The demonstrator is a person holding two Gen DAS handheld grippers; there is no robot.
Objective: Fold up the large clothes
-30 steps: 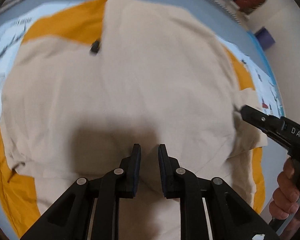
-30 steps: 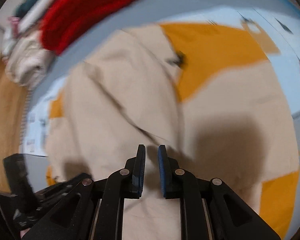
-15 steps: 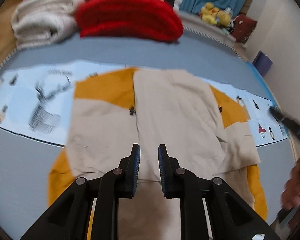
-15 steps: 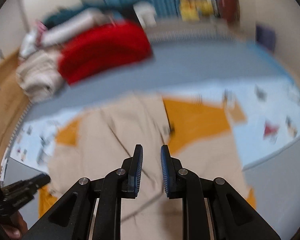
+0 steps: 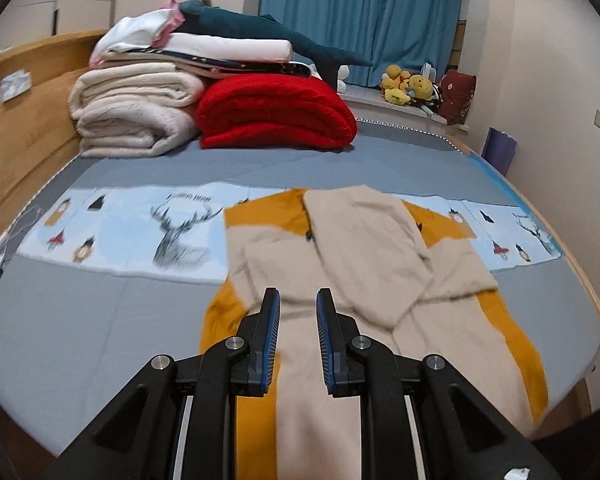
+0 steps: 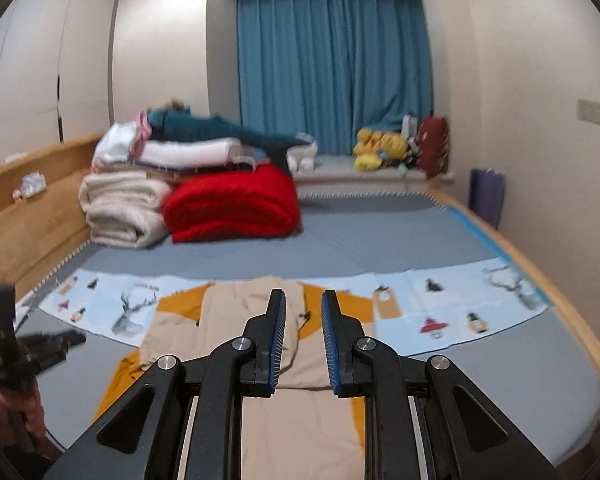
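1. Pale walls (image 6: 520, 60) enclose the room; blue curtains (image 6: 334, 68) cover the far window.
2. A wooden bed frame (image 5: 24, 136) holds a grey mattress (image 5: 80, 320).
3. Folded blankets (image 5: 132, 112) are stacked by the headboard.
4. Plush toys (image 6: 380, 146) line the window ledge.

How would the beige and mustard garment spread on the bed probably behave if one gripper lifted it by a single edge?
The beige and mustard garment would probably sag limply: its sleeves already lie folded flat with soft creases. It looks knitted, so it may stretch. Being large, it likely needs both grippers, or most would drag across the bed.
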